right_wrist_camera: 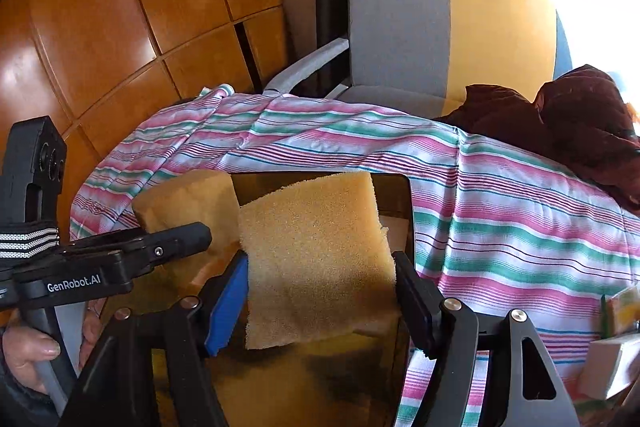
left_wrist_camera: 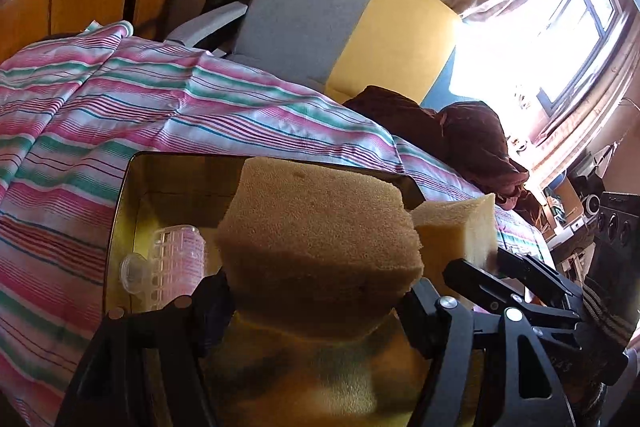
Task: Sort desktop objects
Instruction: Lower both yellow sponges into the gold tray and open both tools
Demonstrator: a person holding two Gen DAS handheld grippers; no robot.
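My left gripper (left_wrist_camera: 316,307) is shut on a tan sponge (left_wrist_camera: 320,239) and holds it above a gold metal tin (left_wrist_camera: 132,207). Inside the tin, at its left, lies a pink hair roller (left_wrist_camera: 176,267). To the right, the right gripper (left_wrist_camera: 480,263) pinches a second, yellower sponge (left_wrist_camera: 460,227). In the right wrist view, that right gripper (right_wrist_camera: 320,303) is shut on the yellow sponge (right_wrist_camera: 316,259) over the same tin (right_wrist_camera: 402,195). The left gripper (right_wrist_camera: 192,239) comes in from the left with its tan sponge (right_wrist_camera: 188,203). The sponges hide most of the tin's floor.
A pink, green and white striped cloth (right_wrist_camera: 500,211) covers the table. Behind it stand a grey and yellow chair (right_wrist_camera: 420,27) with a dark brown garment (right_wrist_camera: 580,131) and a wooden cabinet (right_wrist_camera: 120,7). Small boxes (right_wrist_camera: 612,347) sit at the near right. A hand (right_wrist_camera: 28,351) grips the left tool.
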